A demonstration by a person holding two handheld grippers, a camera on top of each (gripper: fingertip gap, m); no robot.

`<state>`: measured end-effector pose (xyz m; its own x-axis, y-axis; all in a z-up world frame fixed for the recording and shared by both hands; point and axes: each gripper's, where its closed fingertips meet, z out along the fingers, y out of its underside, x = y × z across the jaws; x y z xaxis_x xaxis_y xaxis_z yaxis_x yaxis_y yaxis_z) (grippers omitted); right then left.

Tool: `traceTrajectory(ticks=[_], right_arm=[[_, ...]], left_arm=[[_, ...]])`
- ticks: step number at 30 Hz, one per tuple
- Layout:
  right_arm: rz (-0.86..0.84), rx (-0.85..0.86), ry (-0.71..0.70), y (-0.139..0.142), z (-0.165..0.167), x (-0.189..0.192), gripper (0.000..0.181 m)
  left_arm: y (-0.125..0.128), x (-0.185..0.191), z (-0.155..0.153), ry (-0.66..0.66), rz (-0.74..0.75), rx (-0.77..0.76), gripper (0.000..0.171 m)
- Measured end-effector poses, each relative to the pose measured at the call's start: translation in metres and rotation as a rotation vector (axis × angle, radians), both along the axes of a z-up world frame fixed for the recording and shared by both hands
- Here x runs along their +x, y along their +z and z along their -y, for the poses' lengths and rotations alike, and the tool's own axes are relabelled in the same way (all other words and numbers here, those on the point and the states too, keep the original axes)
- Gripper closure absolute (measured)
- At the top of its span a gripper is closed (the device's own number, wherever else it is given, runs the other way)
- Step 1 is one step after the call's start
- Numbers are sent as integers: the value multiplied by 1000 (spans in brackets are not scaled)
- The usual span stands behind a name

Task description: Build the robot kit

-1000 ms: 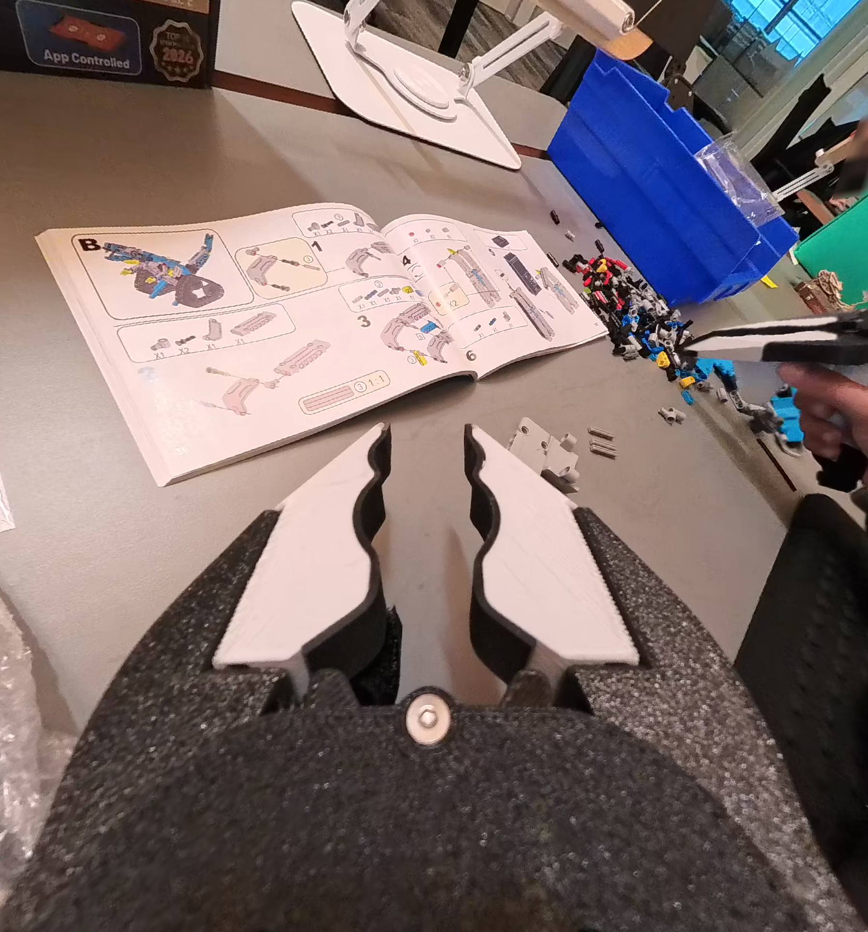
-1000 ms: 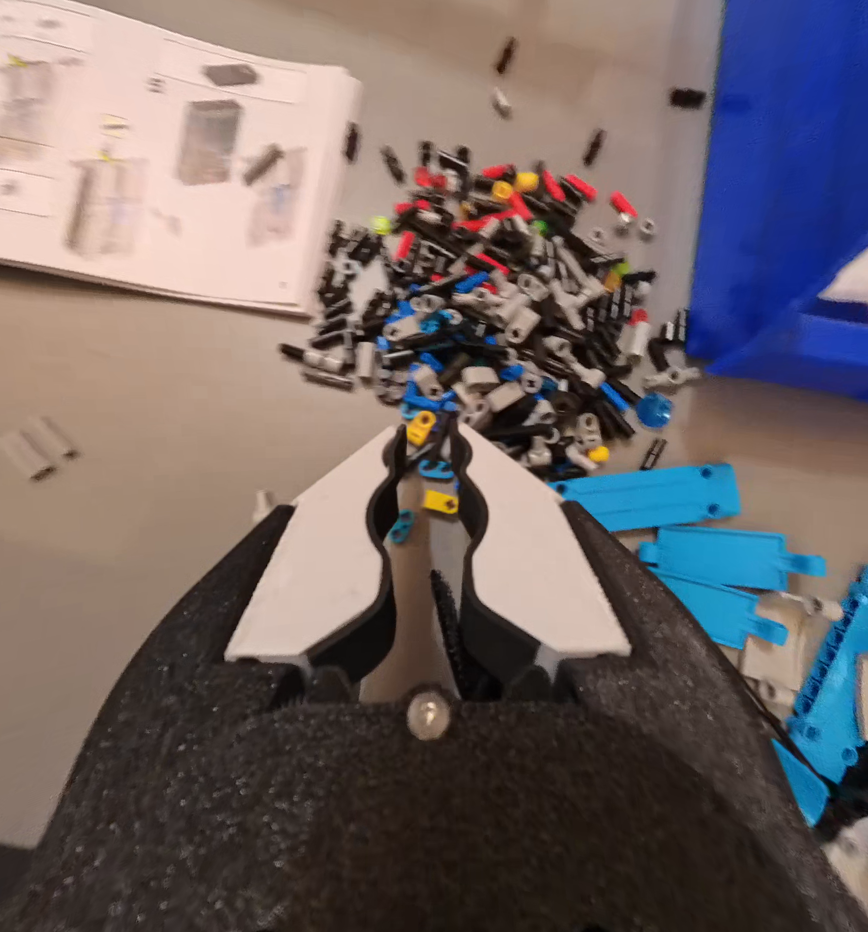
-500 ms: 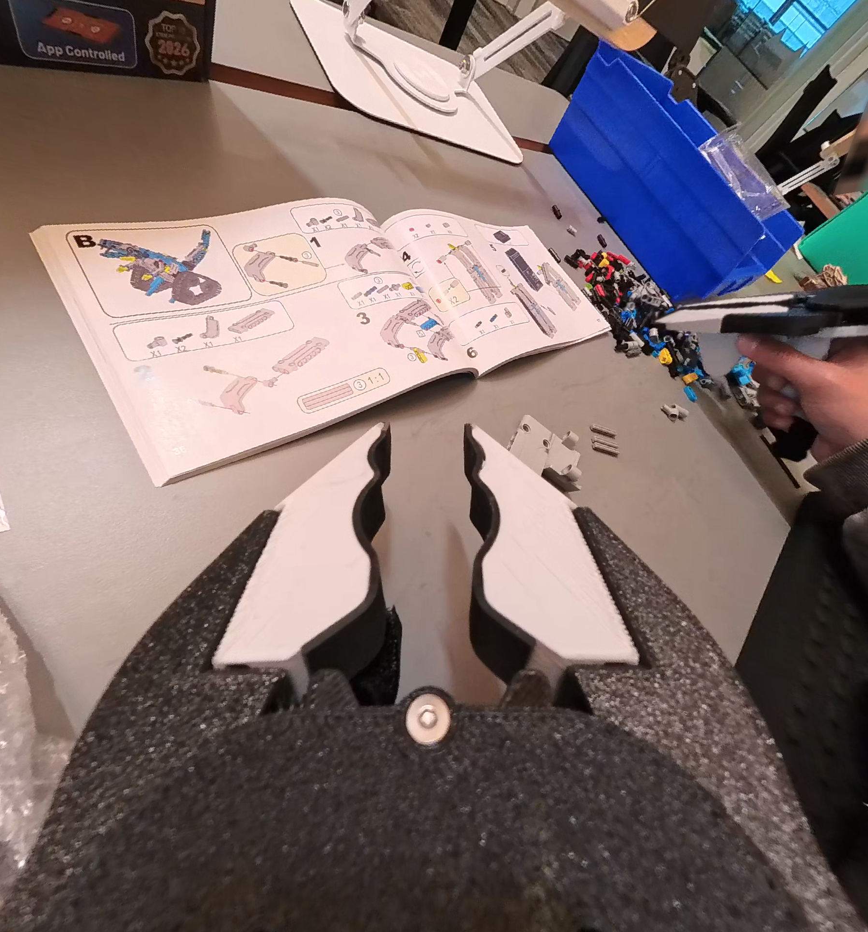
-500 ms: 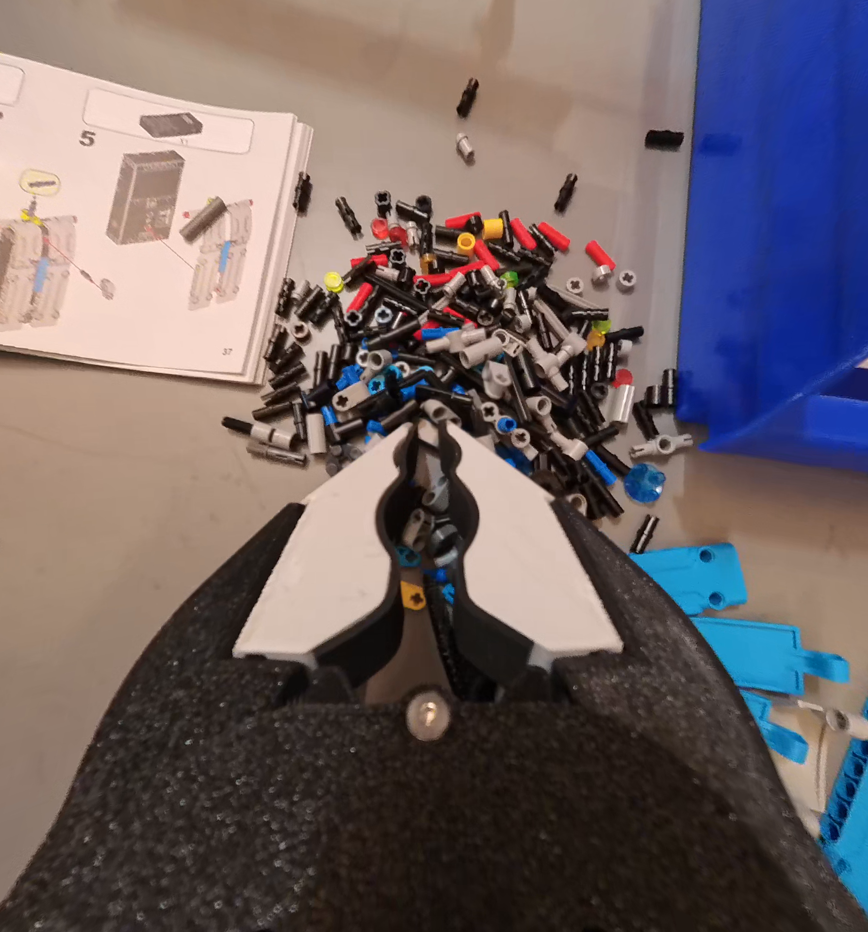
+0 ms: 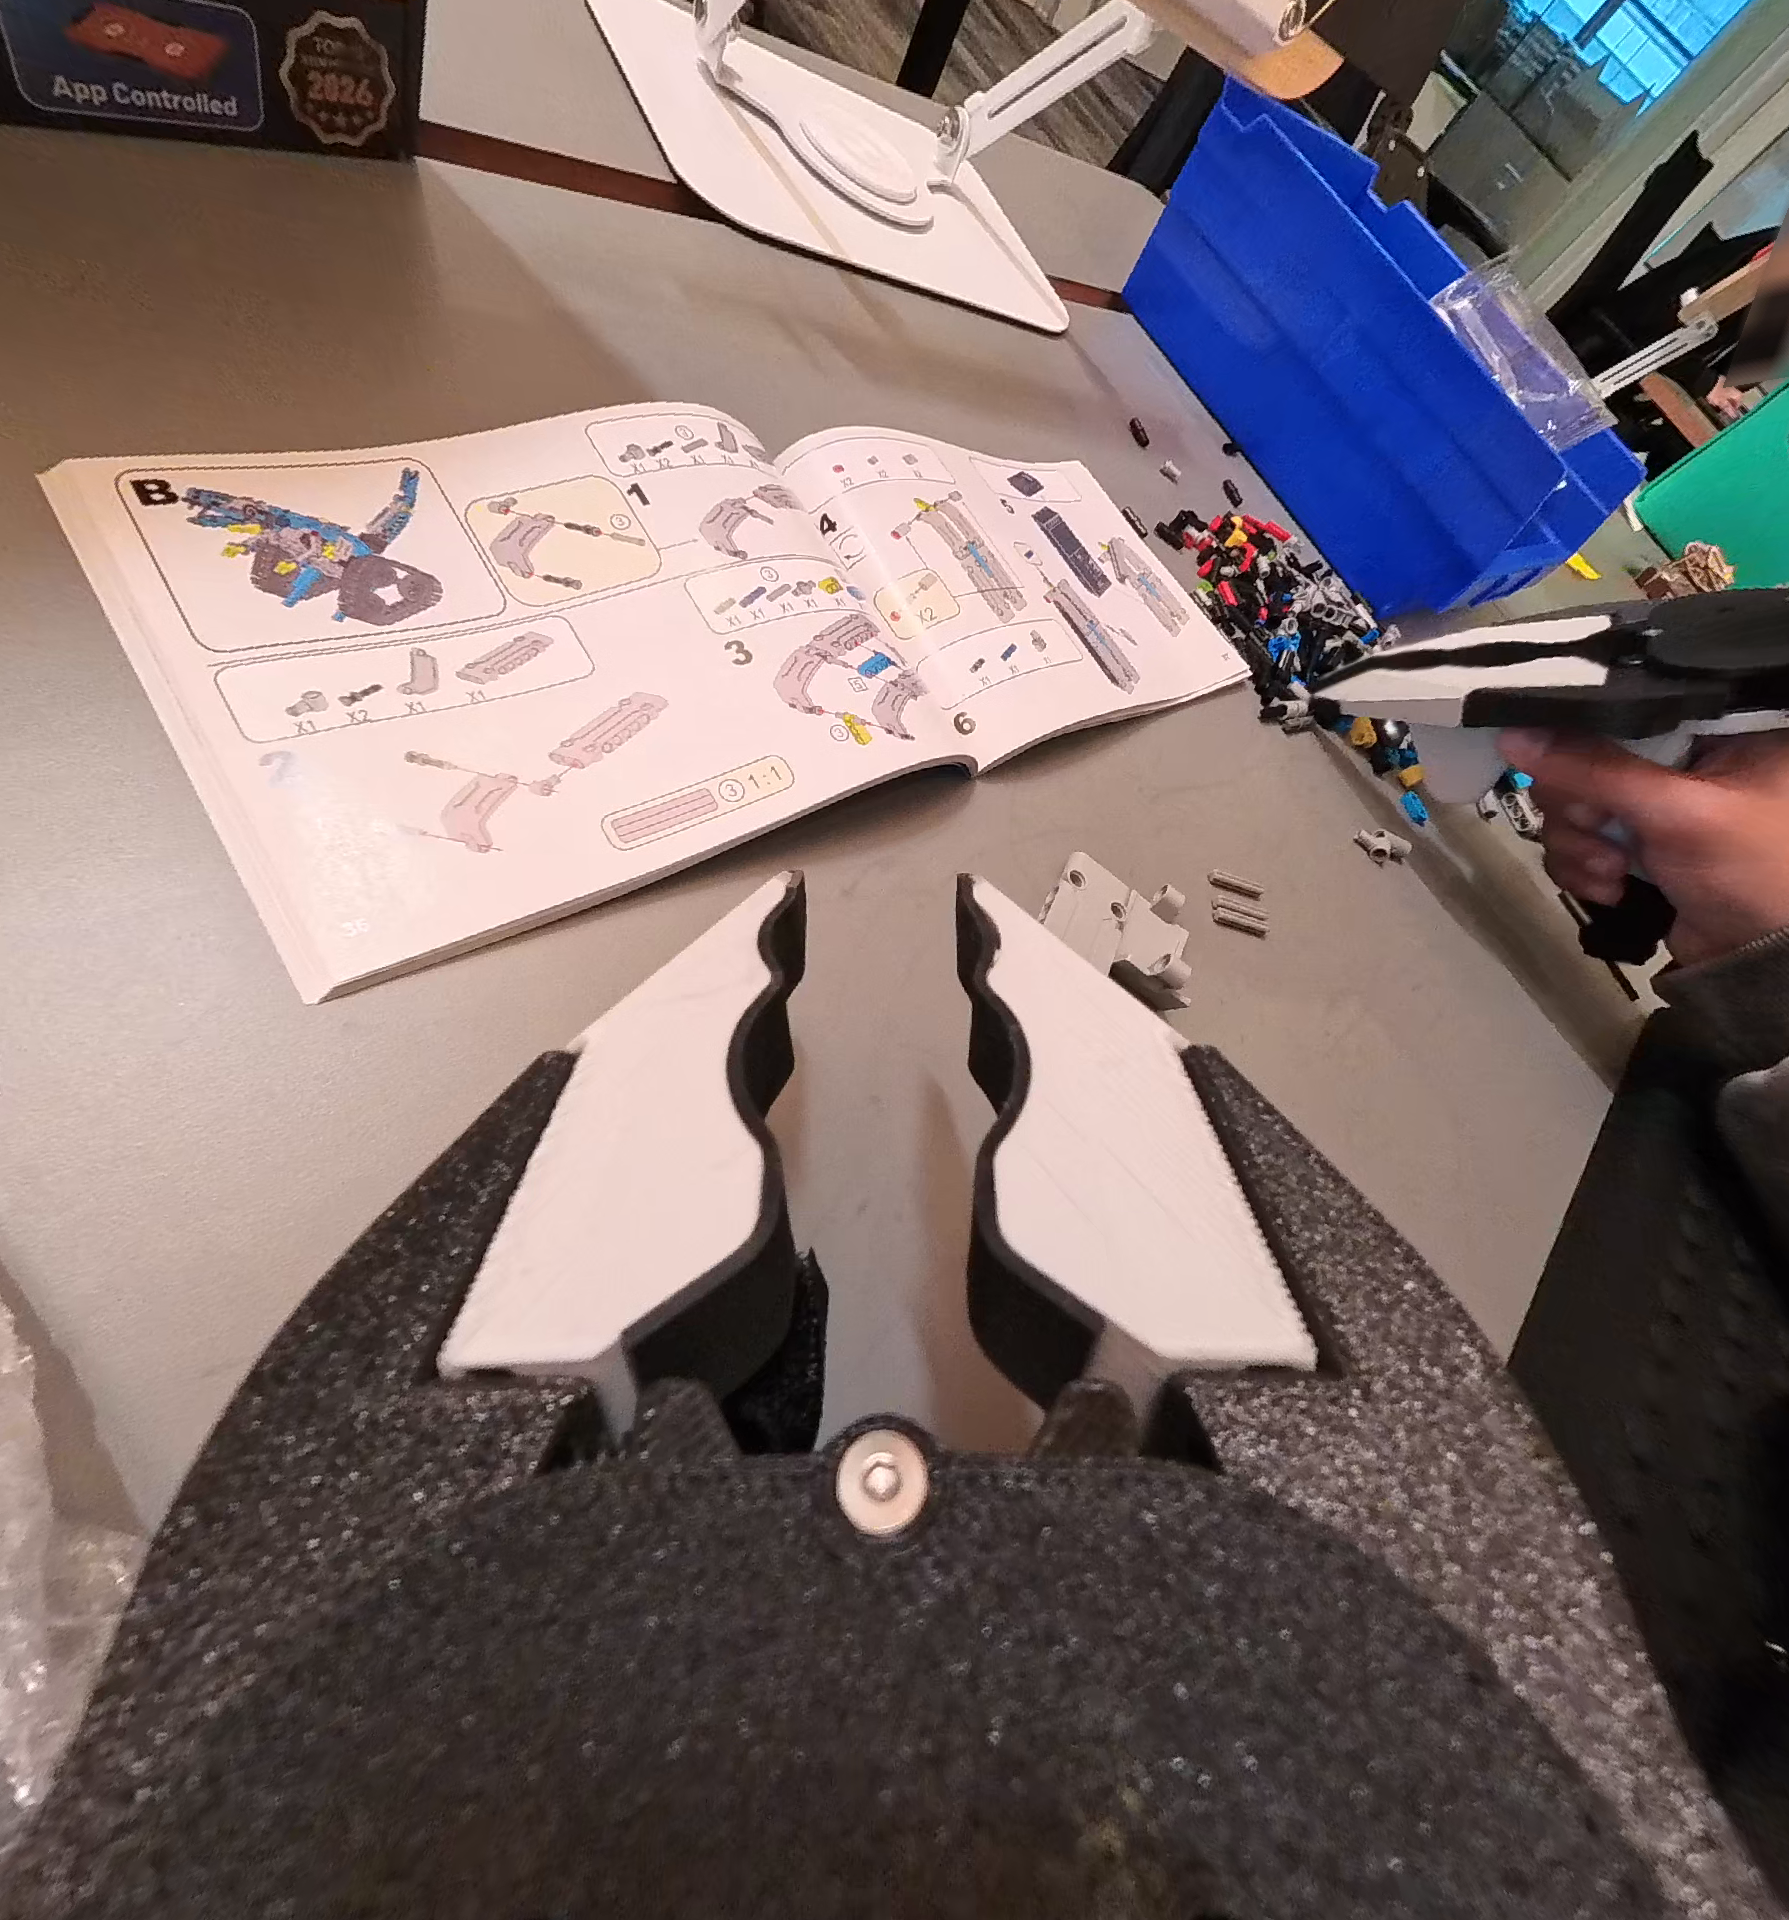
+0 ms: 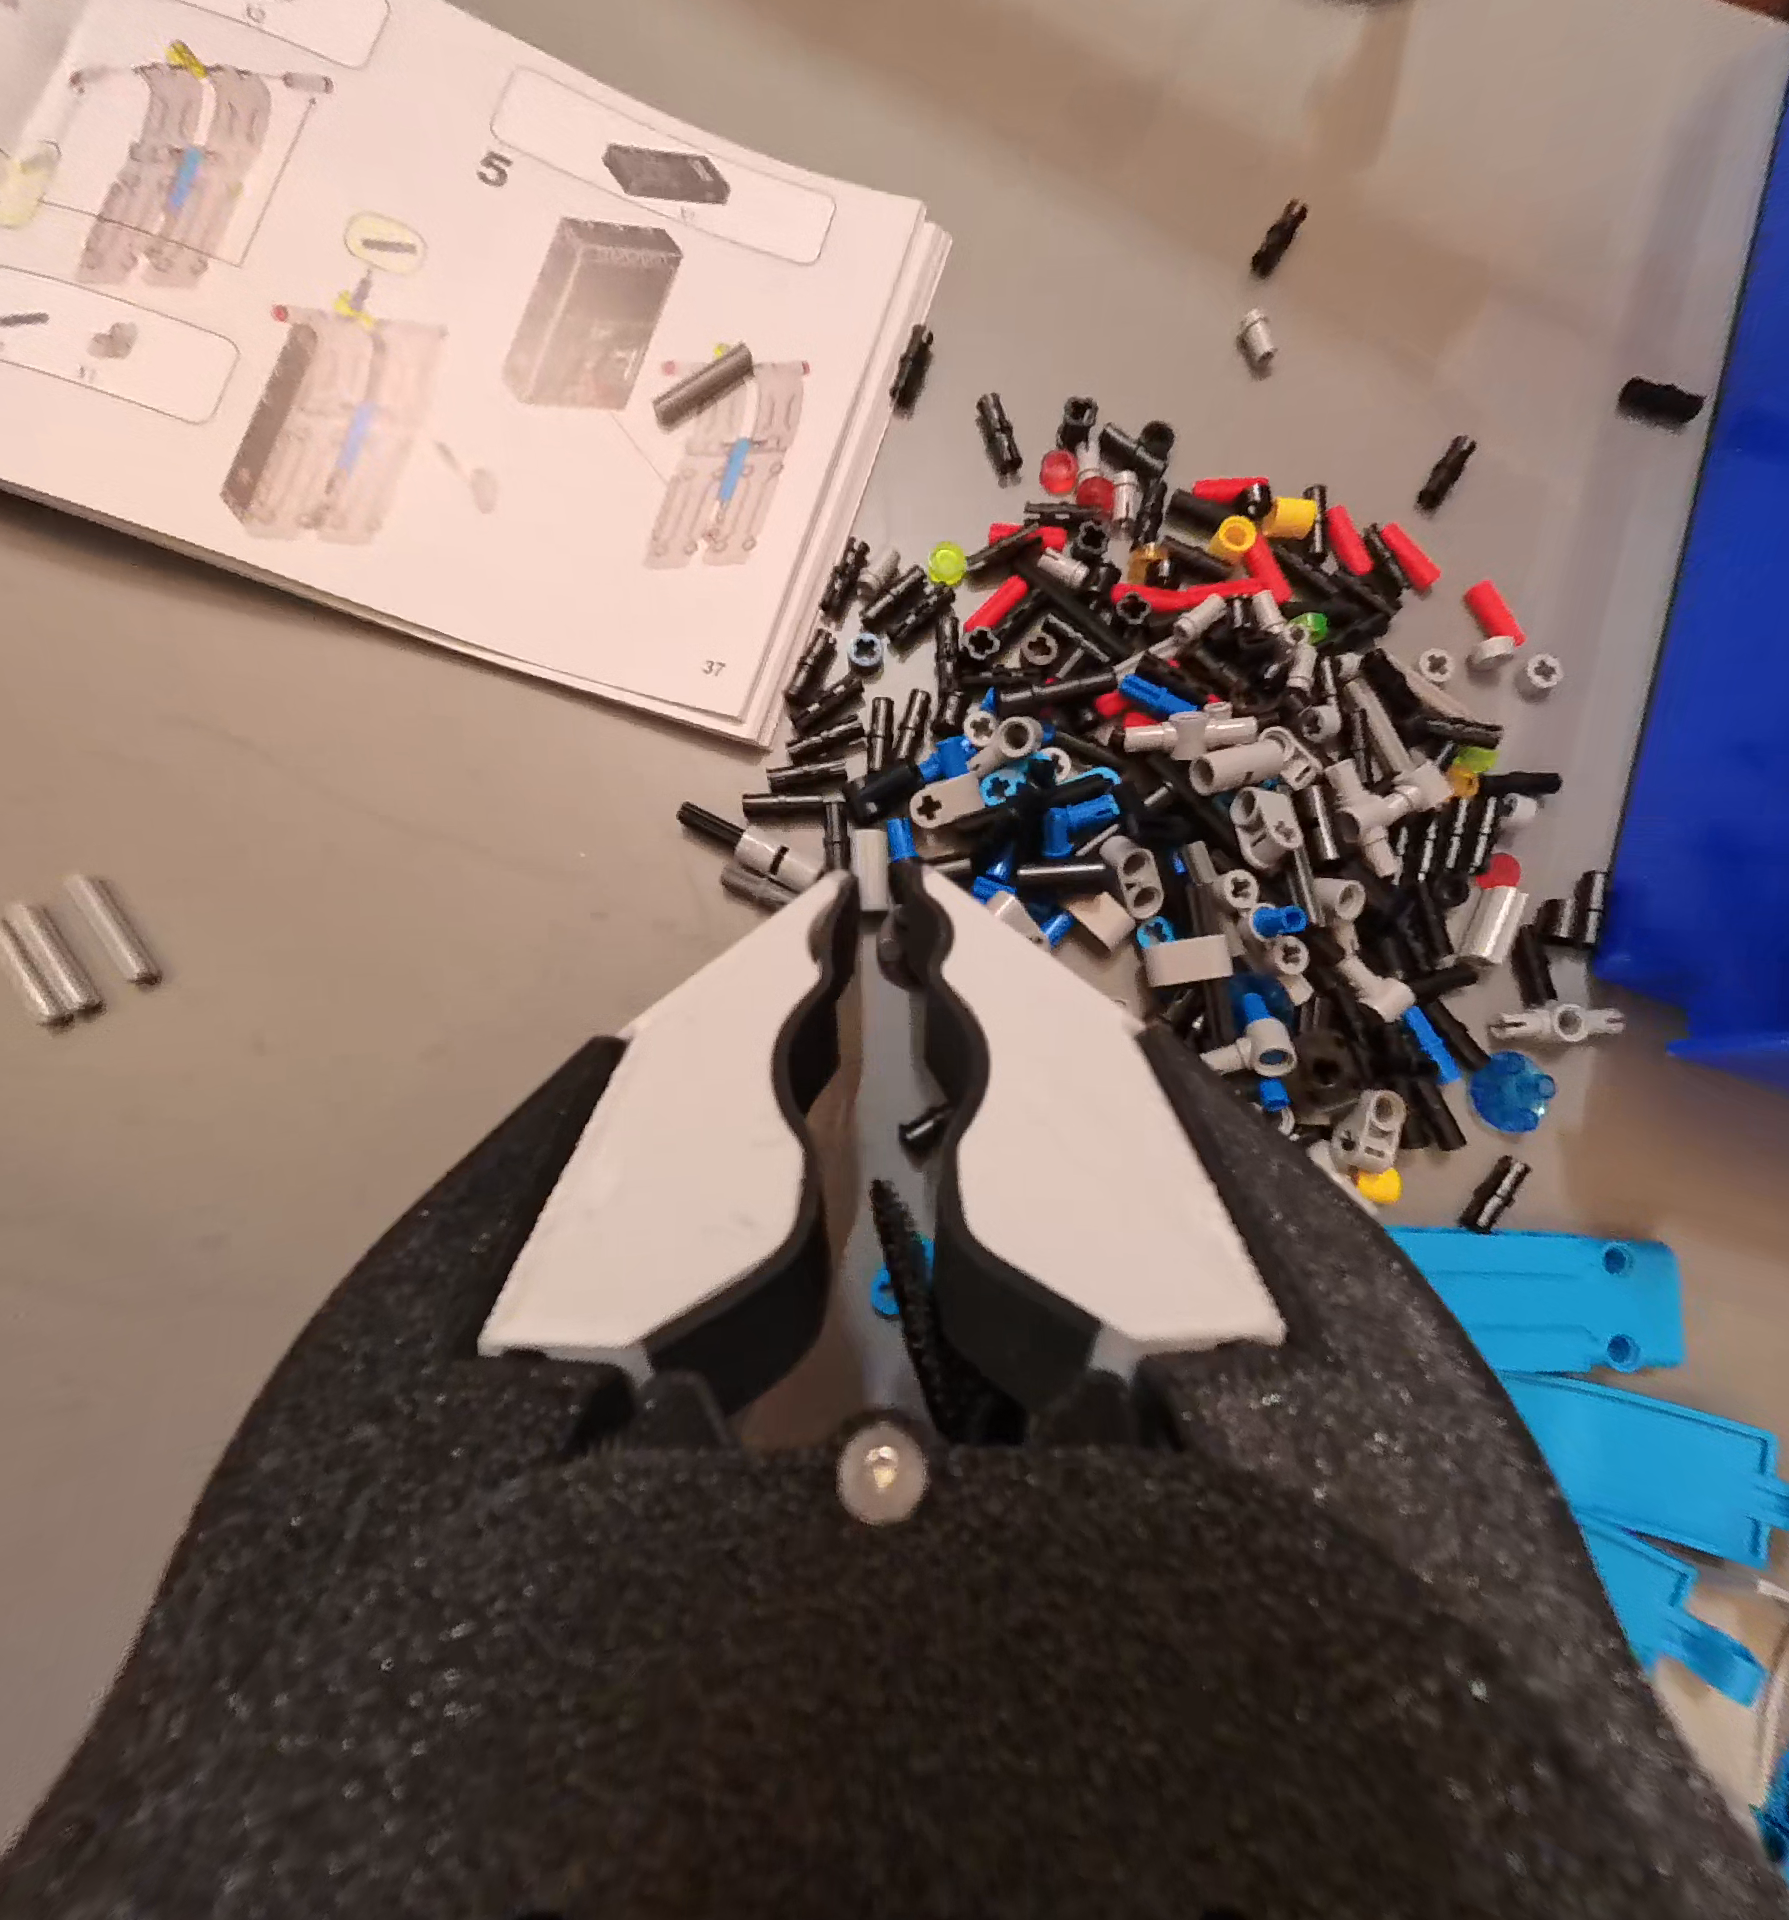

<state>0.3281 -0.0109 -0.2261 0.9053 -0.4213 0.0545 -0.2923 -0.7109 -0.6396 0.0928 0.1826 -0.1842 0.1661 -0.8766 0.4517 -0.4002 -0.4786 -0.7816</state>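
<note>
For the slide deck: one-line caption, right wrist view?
Right gripper pinching a grey piece at the edge of the parts pile, beside the open manual.

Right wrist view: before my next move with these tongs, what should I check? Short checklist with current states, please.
1. Right tongs closed on one small grey piece at the near edge of the pile: ok.
2. Only that piece caught: cannot tell; other pile parts crowd the tips.
3. Piece lifted off the table: cannot tell.
4. Left tongs open, empty, over bare table beside the booklet: ok.
5. Blue bin clear of the right tongs: ok, it stands beyond the pile.
</note>
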Motion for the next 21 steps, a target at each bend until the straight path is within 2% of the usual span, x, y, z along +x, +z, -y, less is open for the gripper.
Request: traceTrajectory(ticks=[7,13,21], right_arm=[[16,-14,5,7,8,0,174],[-6,-11,94,4,-2,-20,173],[10,-42,110,0,-2,-20,170]], left_arm=[[0,0,1,-3,-2,0,144],[-1,1,3,-11,-4,1,144],[-1,1,2,-7,-4,3,144]])
